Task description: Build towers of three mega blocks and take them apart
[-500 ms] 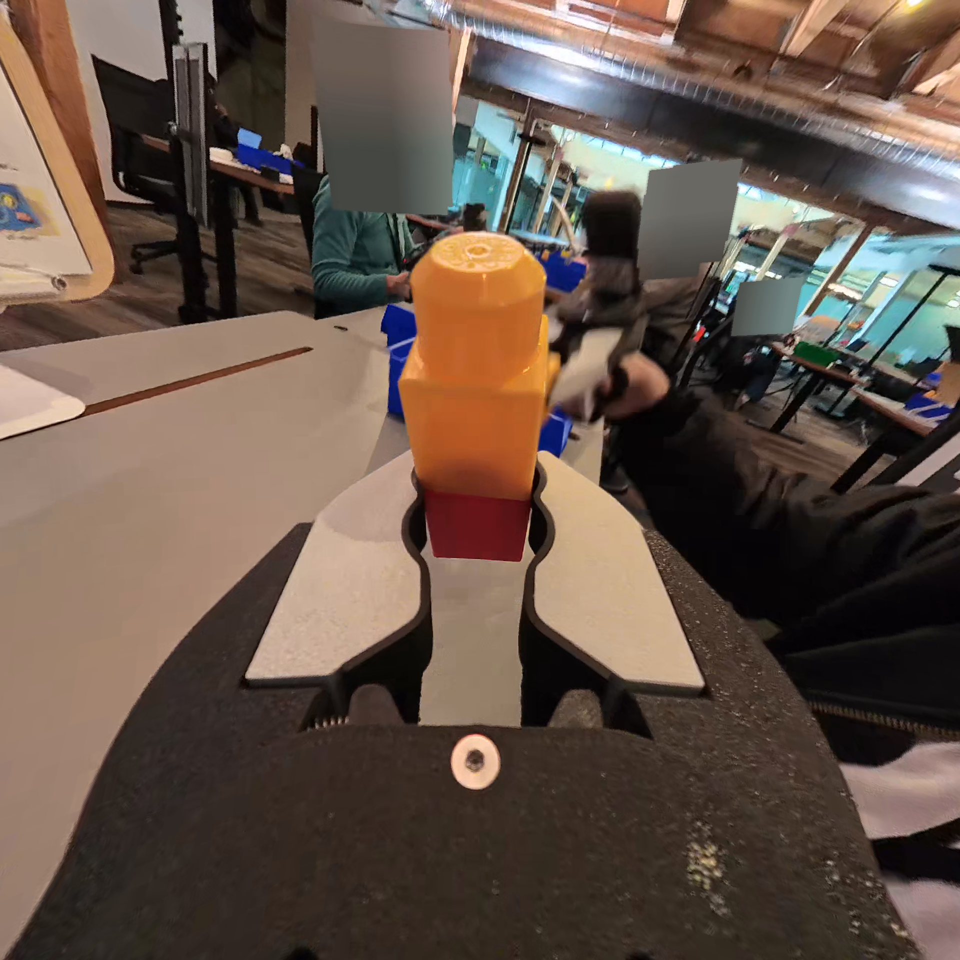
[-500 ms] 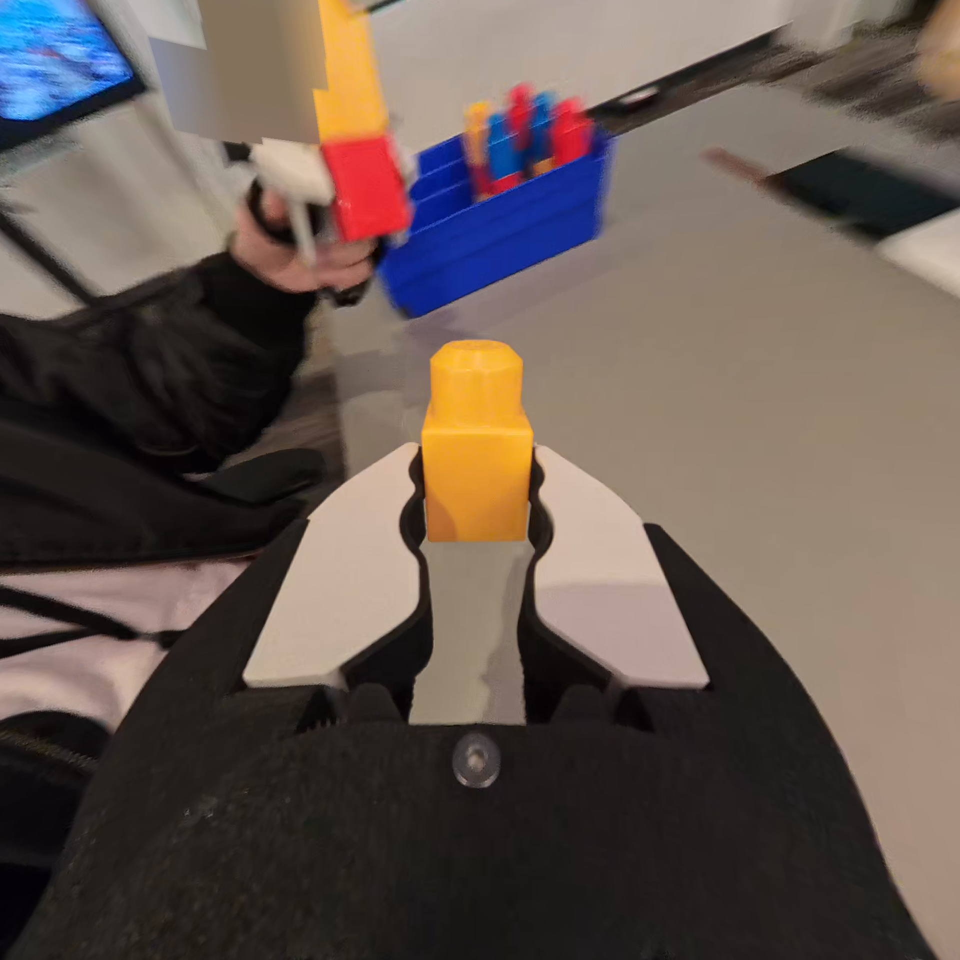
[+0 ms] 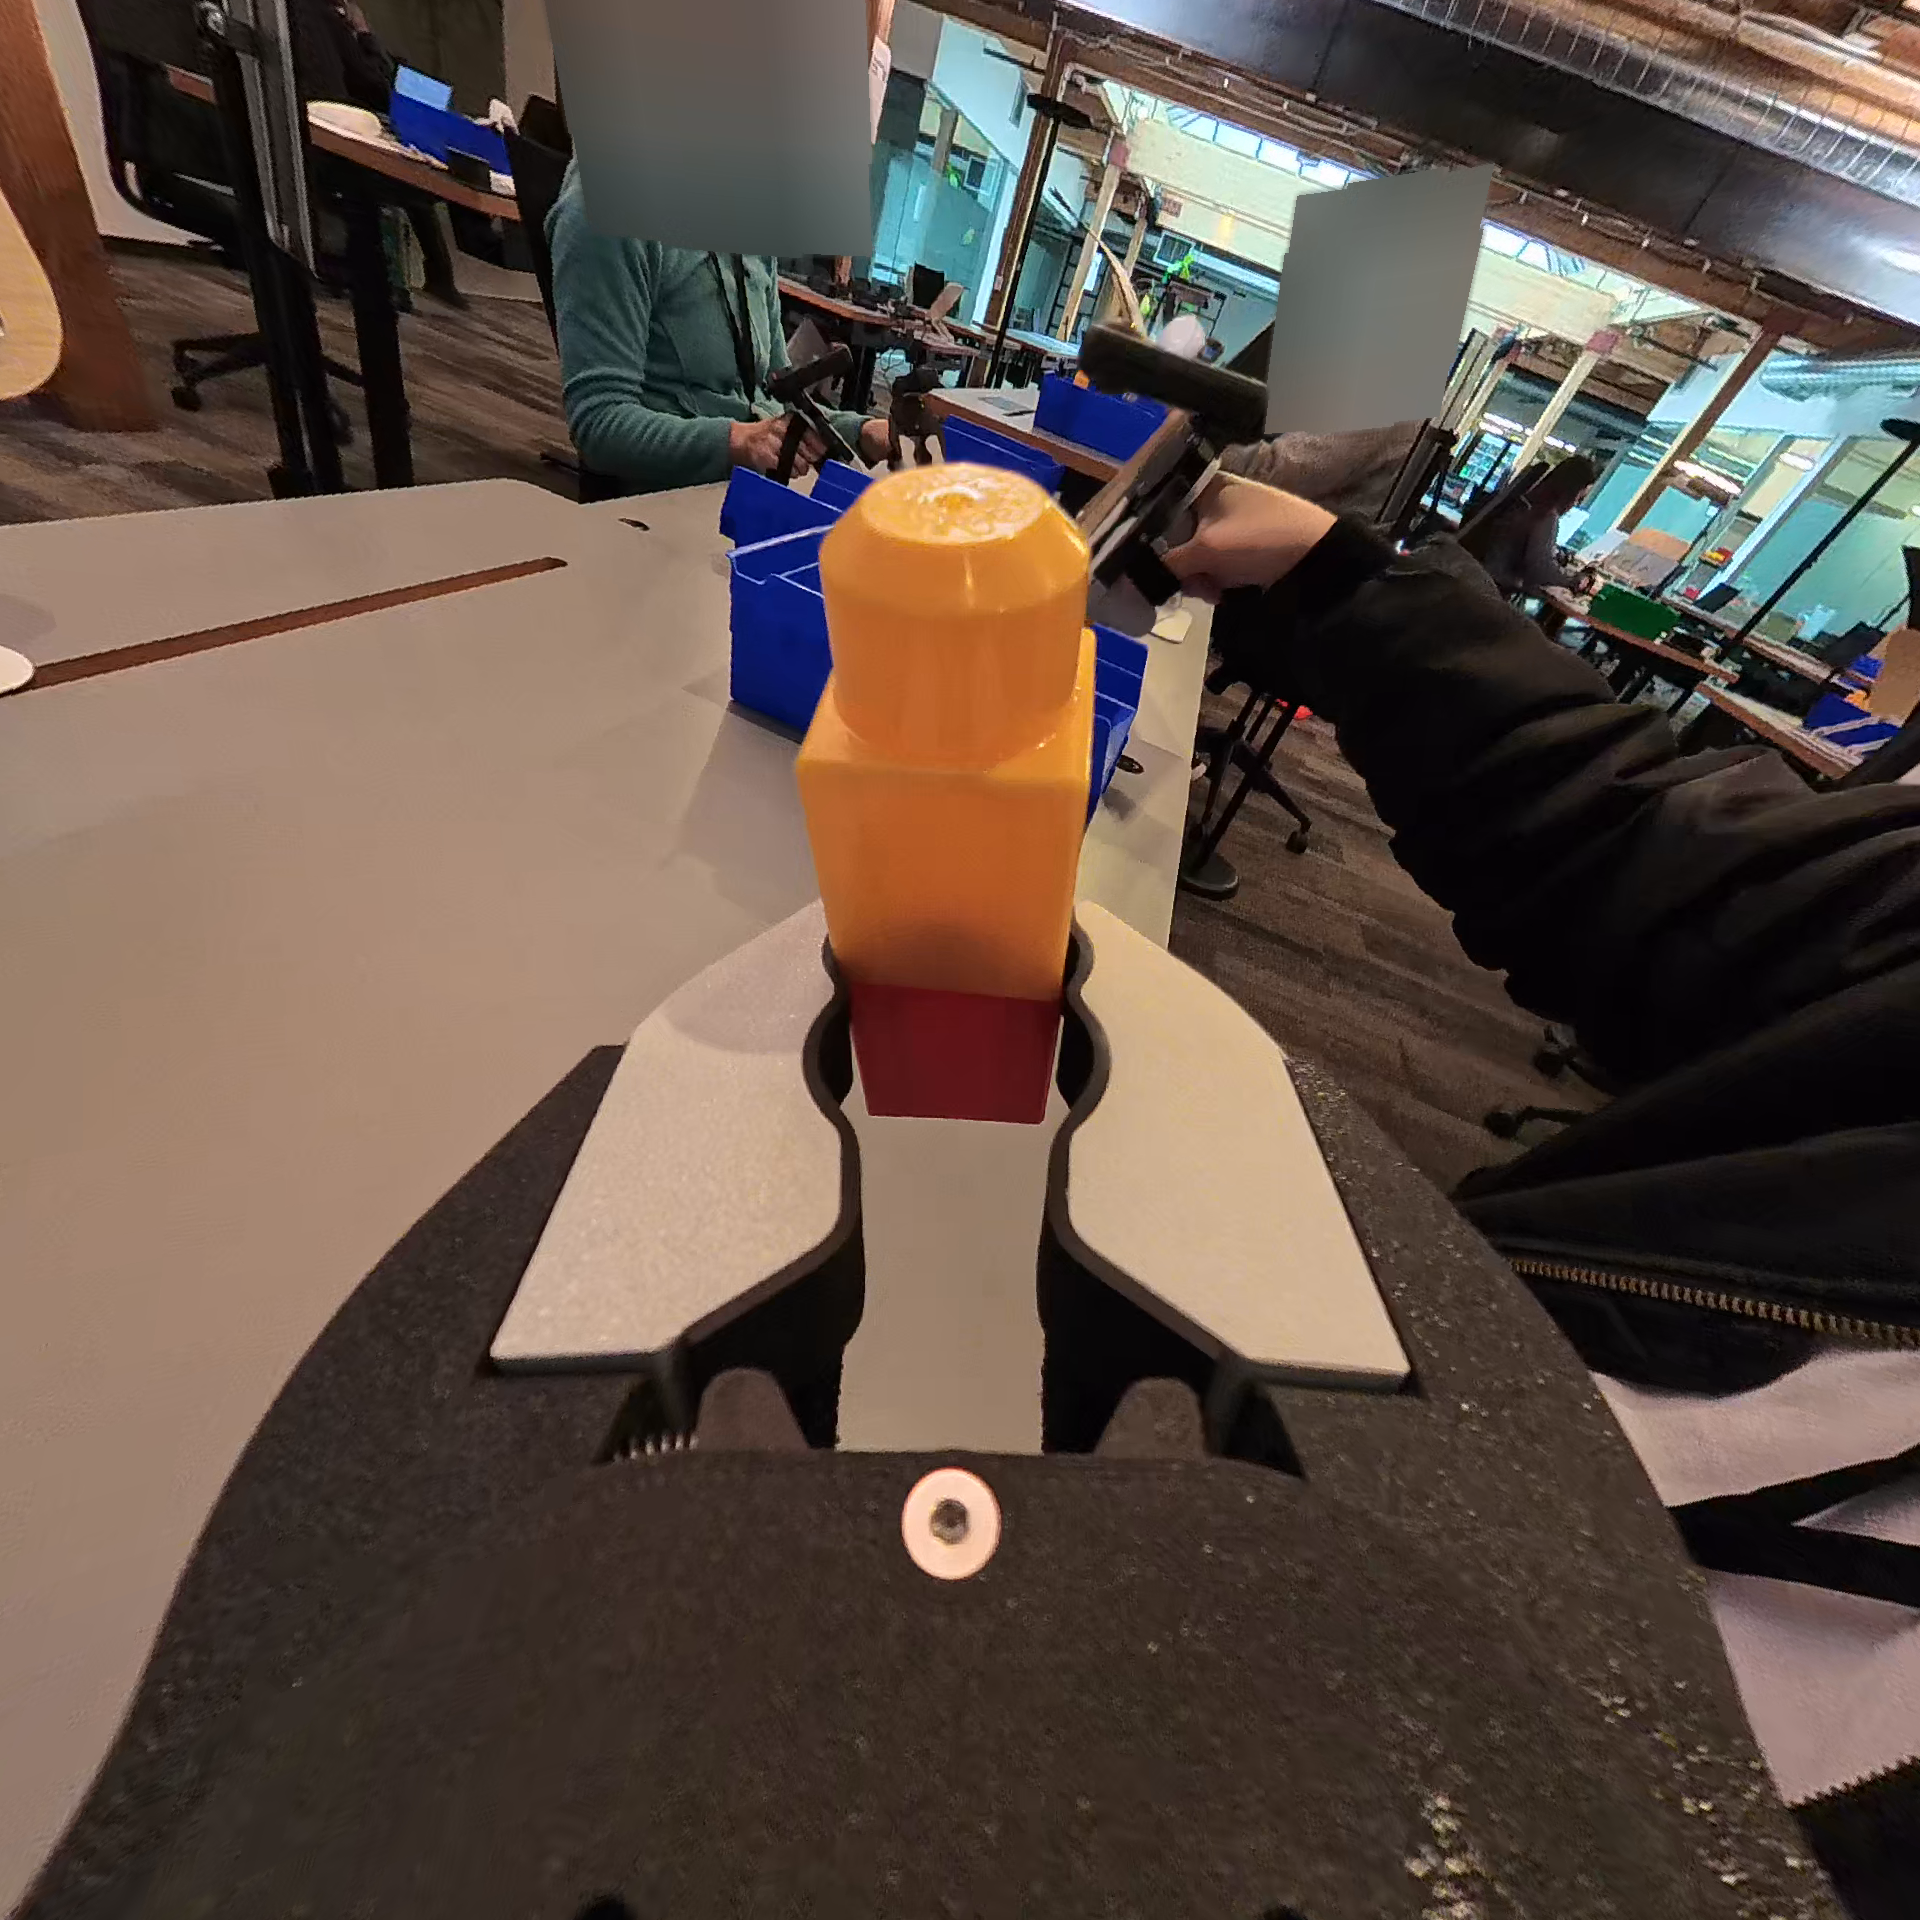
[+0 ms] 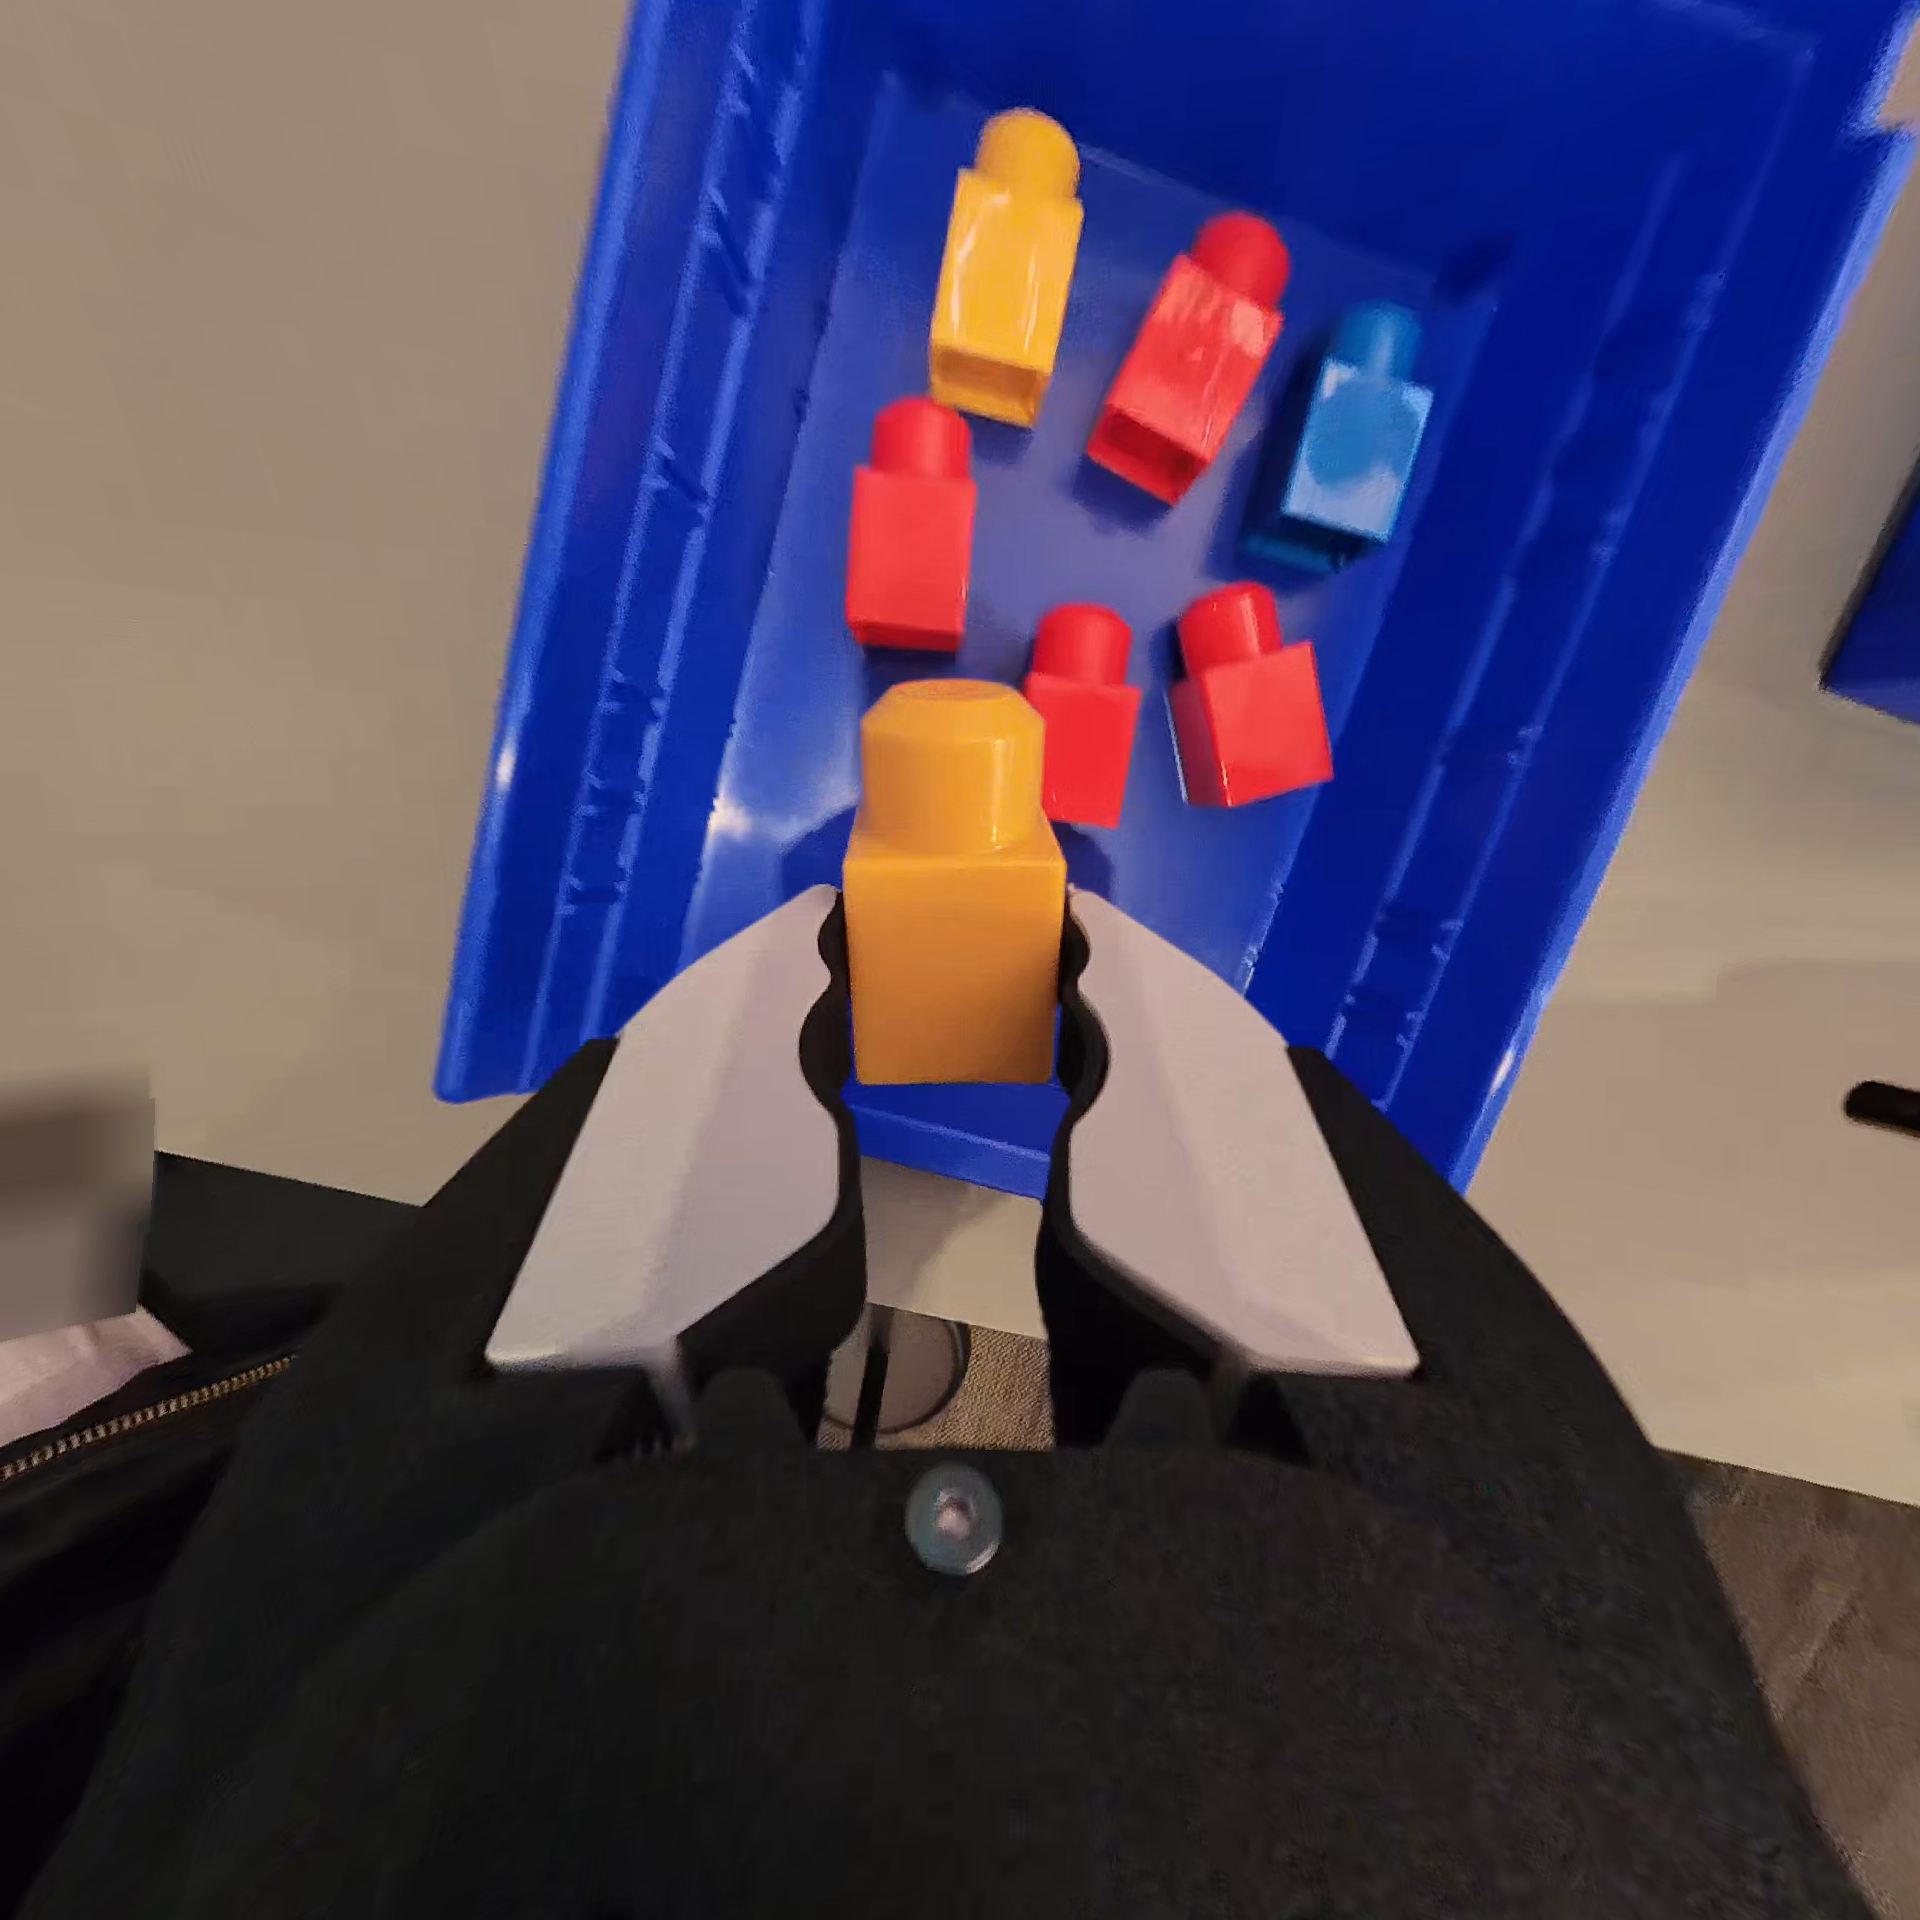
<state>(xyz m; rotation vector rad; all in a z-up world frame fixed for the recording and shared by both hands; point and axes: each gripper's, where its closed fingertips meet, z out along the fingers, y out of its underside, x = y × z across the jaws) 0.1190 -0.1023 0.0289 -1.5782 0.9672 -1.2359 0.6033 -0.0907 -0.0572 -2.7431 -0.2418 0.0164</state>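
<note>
Right tongs (image 4: pixel 954 971) clamp a single yellow block (image 4: pixel 951 914) above the near end of the blue bin (image 4: pixel 623 644); left tongs (image 3: pixel 951 1023) clamp a two-block stack, yellow block (image 3: pixel 945 790) on red block (image 3: pixel 951 1049), on the near side of that bin. Risk: released from this height, the single block may bounce off the loose blocks (image 4: pixel 1081 717) in the bin or tip over its near wall. No legible brand or writing on blocks or bin.

held stack (image 3: pixel 951 831): orange over red
held block (image 4: pixel 951 935): orange
bin (image 4: pixel 644 623): blue
loose blocks (image 4: pixel 912 530): red, orange, blue
table (image 3: pixel 312 831): grey
</note>
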